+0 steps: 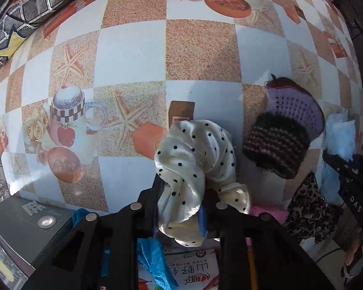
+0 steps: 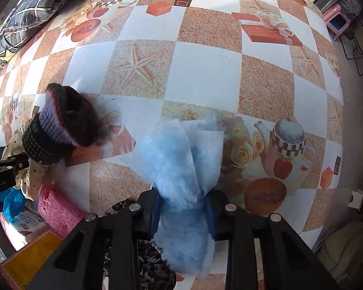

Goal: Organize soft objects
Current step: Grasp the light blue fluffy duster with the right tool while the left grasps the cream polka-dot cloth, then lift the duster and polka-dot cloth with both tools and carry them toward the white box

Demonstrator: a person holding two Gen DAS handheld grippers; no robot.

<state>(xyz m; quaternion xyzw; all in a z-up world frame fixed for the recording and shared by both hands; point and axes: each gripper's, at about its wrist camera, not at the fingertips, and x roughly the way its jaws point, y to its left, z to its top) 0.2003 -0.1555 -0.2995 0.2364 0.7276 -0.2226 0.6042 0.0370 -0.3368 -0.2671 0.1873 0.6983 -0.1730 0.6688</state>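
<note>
My left gripper (image 1: 181,207) is shut on a cream polka-dot satin cloth (image 1: 196,154) and holds it above the checkered tablecloth (image 1: 130,55). My right gripper (image 2: 184,207) is shut on a fluffy light-blue cloth (image 2: 181,159), also seen at the right edge of the left wrist view (image 1: 338,130). A dark striped knitted hat (image 1: 276,145) and a purple knitted hat (image 1: 295,106) lie together on the table; they also show in the right wrist view (image 2: 58,125). A leopard-print cloth (image 1: 312,207) lies beside them.
A pink foam piece (image 2: 58,210) and a printed package (image 1: 193,273) sit near the front edge. A grey box (image 1: 24,220) is at the lower left. A patterned cushion (image 1: 29,12) lies at the far left. A pink stool (image 2: 338,21) stands off the table.
</note>
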